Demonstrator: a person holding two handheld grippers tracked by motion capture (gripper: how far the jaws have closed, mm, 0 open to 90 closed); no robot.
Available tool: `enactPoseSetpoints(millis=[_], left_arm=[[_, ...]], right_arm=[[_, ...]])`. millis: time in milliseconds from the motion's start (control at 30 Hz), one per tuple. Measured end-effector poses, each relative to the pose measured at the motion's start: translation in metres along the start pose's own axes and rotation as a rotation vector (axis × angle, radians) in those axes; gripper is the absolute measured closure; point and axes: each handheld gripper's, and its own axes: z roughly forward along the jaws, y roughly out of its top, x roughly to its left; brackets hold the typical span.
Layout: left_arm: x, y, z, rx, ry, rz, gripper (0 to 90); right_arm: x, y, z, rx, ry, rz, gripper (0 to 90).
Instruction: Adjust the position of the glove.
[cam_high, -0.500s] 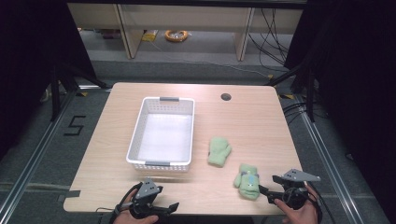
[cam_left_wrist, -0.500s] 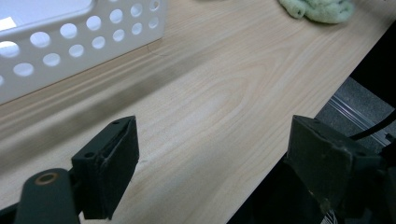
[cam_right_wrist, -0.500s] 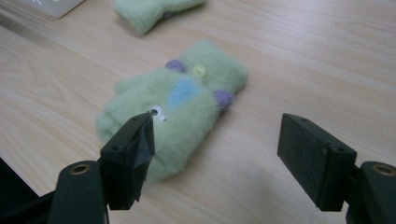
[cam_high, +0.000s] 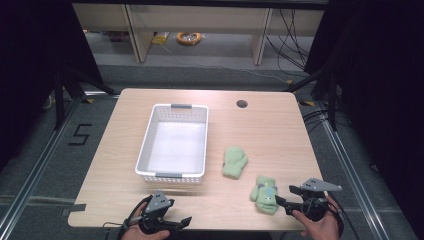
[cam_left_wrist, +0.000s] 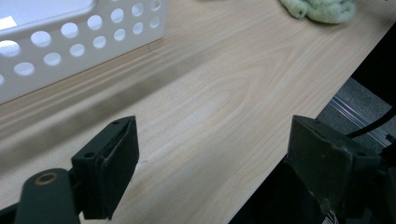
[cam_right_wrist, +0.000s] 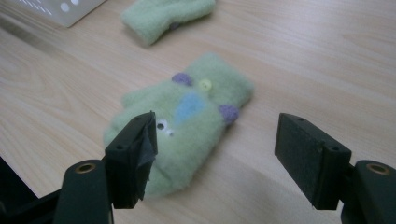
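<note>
Right tongs (cam_right_wrist: 215, 154) gape wide, lined up on the near green mitten (cam_high: 265, 194) lying flat at the worktop's (cam_high: 280, 130) front edge, ready to straddle it. Left tongs (cam_left_wrist: 210, 172) wait open beside the white basket (cam_high: 145, 150), likely the drop-off.

Overhead light falls evenly on the surface (cam_high: 280, 135); surroundings are dark. Glare whitens the basket (cam_high: 172, 142) floor, and a soft shadow lies along its near wall. Both gripper views are soft, with near tongs blurred.

Lab: floor tape (cam_high: 80, 135), cables (cam_high: 285, 30)
</note>
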Motion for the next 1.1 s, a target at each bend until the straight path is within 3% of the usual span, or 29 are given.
enactPoseSetpoints(millis=[33, 67, 200, 233, 300, 567, 667, 733, 767, 967, 1000, 1100], left_arm=[[0.000, 0.000, 0.000, -0.006, 0.004, -0.002, 16.4], [0.001, 0.000, 0.000, 0.004, 0.008, 0.010, 16.4], [0.001, 0.000, -0.001, 0.003, 0.013, 0.009, 16.4], [0.001, 0.000, -0.001, 0.008, 0.015, 0.015, 16.4], [0.002, 0.000, -0.001, 0.015, 0.005, 0.015, 16.3], [0.002, 0.000, -0.001, 0.014, 0.009, 0.015, 16.3], [0.003, 0.000, 0.000, 0.013, 0.011, 0.012, 16.3], [0.003, 0.000, -0.001, 0.013, 0.011, 0.009, 16.3], [0.003, 0.000, 0.000, 0.006, 0.010, 0.004, 16.3], [0.004, 0.001, -0.001, 0.024, 0.015, 0.016, 16.3], [0.004, 0.001, -0.001, 0.024, 0.015, 0.016, 16.3], [0.003, 0.000, 0.000, 0.003, 0.009, 0.004, 16.3]], right_arm=[[0.002, 0.001, 0.000, 0.004, -0.003, 0.015, 31.3], [0.002, 0.005, 0.001, -0.007, 0.008, -0.012, 32.4], [0.003, 0.009, 0.003, -0.010, 0.013, -0.024, 33.2], [0.006, 0.010, 0.002, -0.001, 0.008, 0.008, 33.4], [0.005, 0.016, 0.006, -0.014, 0.027, -0.037, 34.5], [0.013, 0.033, 0.016, -0.007, 0.059, -0.077, 36.5], [0.021, 0.045, 0.025, 0.008, 0.070, -0.108, 38.5], [0.024, 0.048, 0.028, 0.015, 0.076, -0.098, 39.2], [0.025, 0.055, 0.033, 0.044, 0.076, -0.080, 40.2], [0.024, 0.078, 0.053, 0.049, 0.069, -0.109, 45.2], [0.026, 0.082, 0.056, 0.060, 0.073, -0.093, 46.4], [0.032, 0.094, 0.070, 0.065, 0.081, -0.099, 48.9]])
